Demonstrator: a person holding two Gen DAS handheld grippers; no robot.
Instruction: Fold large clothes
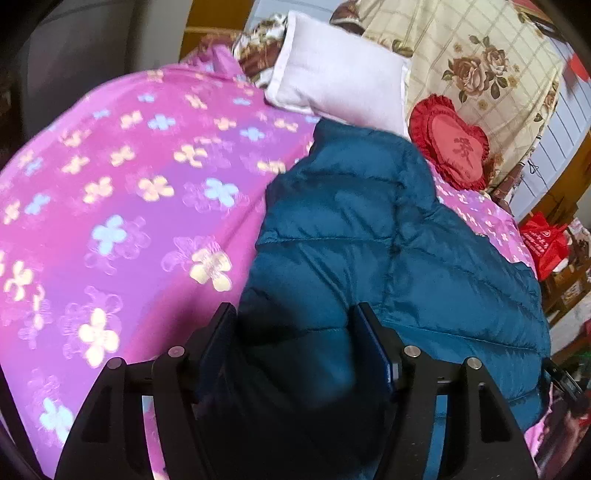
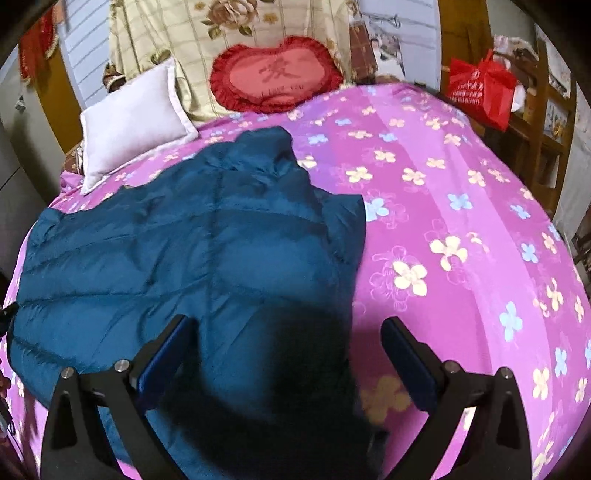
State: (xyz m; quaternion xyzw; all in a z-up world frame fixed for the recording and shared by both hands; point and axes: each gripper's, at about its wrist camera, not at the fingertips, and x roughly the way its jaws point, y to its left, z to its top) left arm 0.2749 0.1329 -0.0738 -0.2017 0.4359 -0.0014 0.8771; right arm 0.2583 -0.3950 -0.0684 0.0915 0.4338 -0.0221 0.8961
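Note:
A teal quilted down jacket (image 1: pixel 369 229) lies spread on a pink flowered bedspread (image 1: pixel 129 184). It also shows in the right wrist view (image 2: pixel 184 240) on the bedspread (image 2: pixel 461 221). My left gripper (image 1: pixel 295 317) is open above the jacket's near left edge, jaws apart with dark shadowed fabric between them. My right gripper (image 2: pixel 288 328) is open wide above the jacket's near right edge, straddling jacket and bedspread. Neither holds anything.
A white pillow (image 2: pixel 129 122), a red heart-shaped cushion (image 2: pixel 277 74) and a cream rose-print quilt (image 2: pixel 207 33) lie at the head of the bed. A red bag (image 2: pixel 480 88) hangs by wooden shelves at the right.

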